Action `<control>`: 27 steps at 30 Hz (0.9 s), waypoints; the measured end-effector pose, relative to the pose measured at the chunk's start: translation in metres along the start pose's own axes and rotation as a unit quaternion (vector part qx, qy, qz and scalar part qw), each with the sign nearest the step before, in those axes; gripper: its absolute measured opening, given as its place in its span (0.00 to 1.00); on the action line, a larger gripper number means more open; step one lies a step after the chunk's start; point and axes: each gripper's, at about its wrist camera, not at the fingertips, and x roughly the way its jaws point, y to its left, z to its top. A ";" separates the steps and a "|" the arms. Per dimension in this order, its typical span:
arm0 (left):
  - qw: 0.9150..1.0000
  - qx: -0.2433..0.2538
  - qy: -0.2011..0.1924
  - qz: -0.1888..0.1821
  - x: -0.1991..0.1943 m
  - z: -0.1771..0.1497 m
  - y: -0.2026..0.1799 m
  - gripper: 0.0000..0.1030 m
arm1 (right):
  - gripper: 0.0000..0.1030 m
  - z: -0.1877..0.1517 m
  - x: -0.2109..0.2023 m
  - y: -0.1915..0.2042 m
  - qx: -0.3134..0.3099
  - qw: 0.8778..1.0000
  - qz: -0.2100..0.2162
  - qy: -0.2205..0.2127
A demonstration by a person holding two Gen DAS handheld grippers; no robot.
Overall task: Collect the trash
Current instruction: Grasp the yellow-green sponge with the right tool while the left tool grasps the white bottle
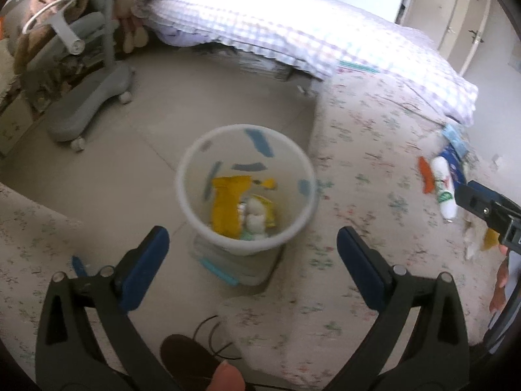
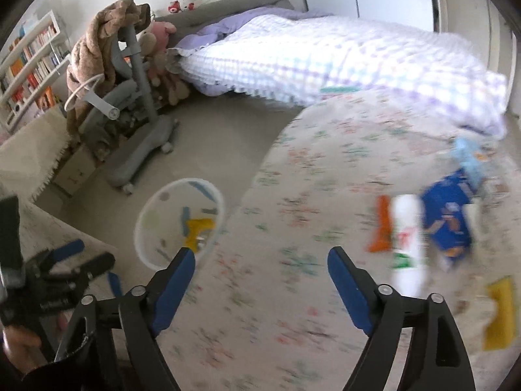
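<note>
Both tongs are standing spread wide with nothing between their blue pads. The left gripper (image 1: 252, 257) is hovering over the white bin (image 1: 182, 179), which is sitting on the floor just beside the near edge of the flowered bed cover (image 1: 358, 163). Inside the bin a yellow wrapper (image 1: 228, 202) and some pale crumpled scraps are already lying at the bottom, so part of the collecting looks done.

The right gripper (image 2: 260, 280) is hanging above the bed cover, with the bin to its left and the remaining trash to its right. That trash is lying in a loose cluster on the cover: an orange packet (image 2: 381, 228), a white tube-shaped package (image 2: 407, 244) touching it, a blue bag (image 2: 449, 218) just beyond, a light blue wrapper (image 2: 469, 159) farther off, and a yellow piece (image 2: 501, 312) near the right edge. The right view is blurred, so finer detail cannot be told.

The step in hand seems to be reaching for the next item. The right tongs would need to swing right, settle over the orange packet or white package, and pinch it low against the soft cover before carrying it left to the bin.
</note>
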 end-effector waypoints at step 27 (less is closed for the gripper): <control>0.984 0.134 0.045 -0.105 0.045 0.005 -0.235 0.99 | 0.77 -0.083 -0.081 -0.260 0.194 0.977 -0.075 0.039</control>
